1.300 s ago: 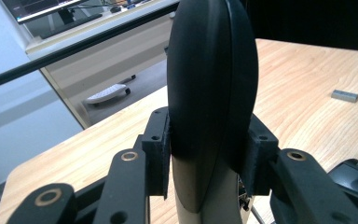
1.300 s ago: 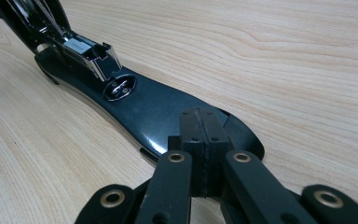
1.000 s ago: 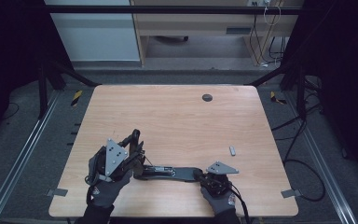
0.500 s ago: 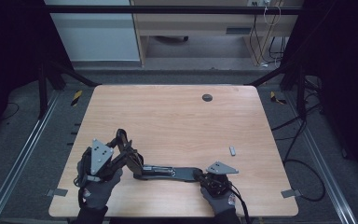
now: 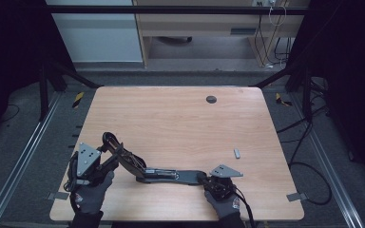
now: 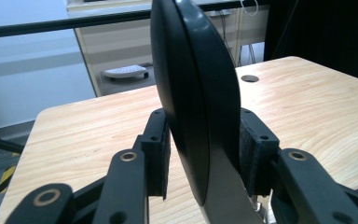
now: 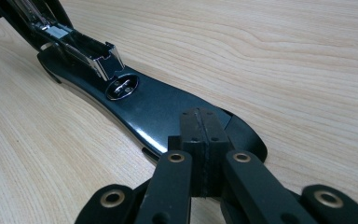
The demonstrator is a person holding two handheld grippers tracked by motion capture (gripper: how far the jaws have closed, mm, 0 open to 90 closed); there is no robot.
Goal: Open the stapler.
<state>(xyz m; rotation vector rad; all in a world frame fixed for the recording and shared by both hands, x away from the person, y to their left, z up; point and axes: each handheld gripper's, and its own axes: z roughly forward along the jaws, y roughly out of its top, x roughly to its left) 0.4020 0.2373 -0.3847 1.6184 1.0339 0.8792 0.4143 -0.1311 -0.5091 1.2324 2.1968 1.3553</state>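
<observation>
Your black stapler [image 5: 171, 175] lies opened out near the front edge of the surface [image 5: 180, 118], base flat, top arm [image 5: 121, 154] swung up to the left.

Your left hand-held gripper [image 5: 105, 148] pinches that raised arm [image 6: 196, 107] between its pads; its jaws have just eased slightly wider, the arm between them. Your right hand-held gripper [image 5: 208, 179] has its jaws pressed together, tips resting down on the base's end [image 7: 168, 116]. A small grey piece [image 5: 237, 153] lies well apart to the right, and a round dark grommet [image 5: 211, 99] sits near the far edge.
</observation>
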